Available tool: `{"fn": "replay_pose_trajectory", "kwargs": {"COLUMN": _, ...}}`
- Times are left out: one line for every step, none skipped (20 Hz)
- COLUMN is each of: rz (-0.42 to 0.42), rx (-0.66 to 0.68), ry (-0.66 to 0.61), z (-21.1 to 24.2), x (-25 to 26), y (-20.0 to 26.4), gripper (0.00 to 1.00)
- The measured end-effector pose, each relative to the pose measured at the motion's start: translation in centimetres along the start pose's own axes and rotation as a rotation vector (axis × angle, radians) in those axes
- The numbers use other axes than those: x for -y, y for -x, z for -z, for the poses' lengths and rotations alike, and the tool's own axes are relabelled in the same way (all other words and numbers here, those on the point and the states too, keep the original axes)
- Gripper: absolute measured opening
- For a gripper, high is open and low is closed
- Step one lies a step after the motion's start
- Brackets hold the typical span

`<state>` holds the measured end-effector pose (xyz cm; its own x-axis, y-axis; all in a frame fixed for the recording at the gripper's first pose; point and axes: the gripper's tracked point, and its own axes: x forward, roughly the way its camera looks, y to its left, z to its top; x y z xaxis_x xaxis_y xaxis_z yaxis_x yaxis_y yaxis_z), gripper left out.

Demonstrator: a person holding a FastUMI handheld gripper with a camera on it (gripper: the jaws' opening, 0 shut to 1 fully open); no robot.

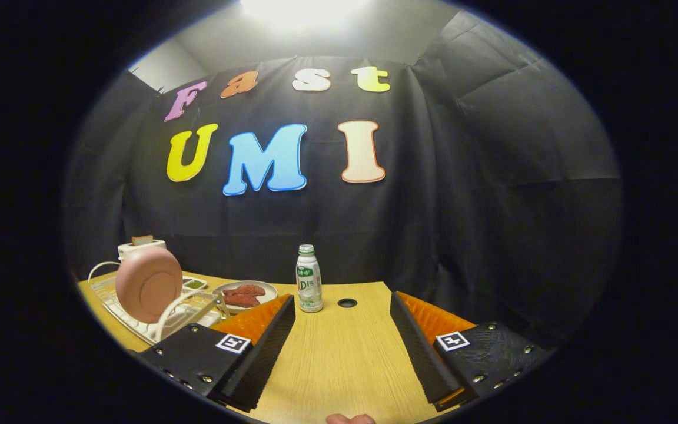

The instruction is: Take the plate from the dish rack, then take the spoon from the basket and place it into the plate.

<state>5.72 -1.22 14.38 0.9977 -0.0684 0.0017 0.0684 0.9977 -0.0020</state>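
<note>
- The pink plate (148, 284) stands on edge in the white dish rack (116, 306), off to the left of my claw (342, 321); this is my first target.
- My claw hangs wide open over the bare wooden surface (339, 359), holding nothing.
- I judge the first step not yet begun: I should swing left and turn so one finger passes each side of the plate's rim.
- I'd lift straight up to clear the rack's wire loop (180, 309), which arches beside the plate.
- I can't make out the spoon or its basket.
- Right of the plate sits a dish of red food (245, 295), then a small bottle (309, 278); I'd keep my sweep clear of both.
</note>
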Motion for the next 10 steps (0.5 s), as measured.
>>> {"fn": "replay_pose_trajectory", "kwargs": {"rz": -0.013, "rx": -0.011, "ry": 0.019, "z": -1.5, "x": -0.9, "y": 0.4, "gripper": 0.99}}
{"fn": "replay_pose_trajectory", "kwargs": {"rz": -0.039, "rx": -0.009, "ry": 0.028, "z": -3.3, "x": -2.2, "y": 1.1, "gripper": 0.99}}
{"fn": "replay_pose_trajectory", "kwargs": {"rz": -0.065, "rx": -0.001, "ry": 0.027, "z": -5.2, "x": -3.7, "y": 1.7, "gripper": 0.99}}
{"fn": "replay_pose_trajectory", "kwargs": {"rz": -0.082, "rx": 0.001, "ry": 0.023, "z": -6.8, "x": -5.0, "y": 2.0, "gripper": 0.99}}
{"fn": "replay_pose_trajectory", "kwargs": {"rz": -0.093, "rx": -0.005, "ry": 0.009, "z": -8.0, "x": -6.2, "y": 2.2, "gripper": 0.99}}
{"fn": "replay_pose_trajectory", "kwargs": {"rz": -0.101, "rx": -0.026, "ry": -0.01, "z": -8.8, "x": -7.6, "y": 2.3, "gripper": 0.99}}
{"fn": "replay_pose_trajectory", "kwargs": {"rz": -0.112, "rx": -0.072, "ry": -0.034, "z": -9.2, "x": -9.0, "y": 2.3, "gripper": 0.98}}
{"fn": "replay_pose_trajectory", "kwargs": {"rz": -0.129, "rx": -0.137, "ry": -0.057, "z": -9.2, "x": -10.6, "y": 2.3, "gripper": 0.99}}
{"fn": "replay_pose_trajectory", "kwargs": {"rz": -0.159, "rx": -0.208, "ry": -0.073, "z": -9.0, "x": -12.2, "y": 2.4, "gripper": 0.99}}
{"fn": "replay_pose_trajectory", "kwargs": {"rz": -0.191, "rx": -0.277, "ry": -0.09, "z": -9.3, "x": -13.9, "y": 2.5, "gripper": 0.99}}
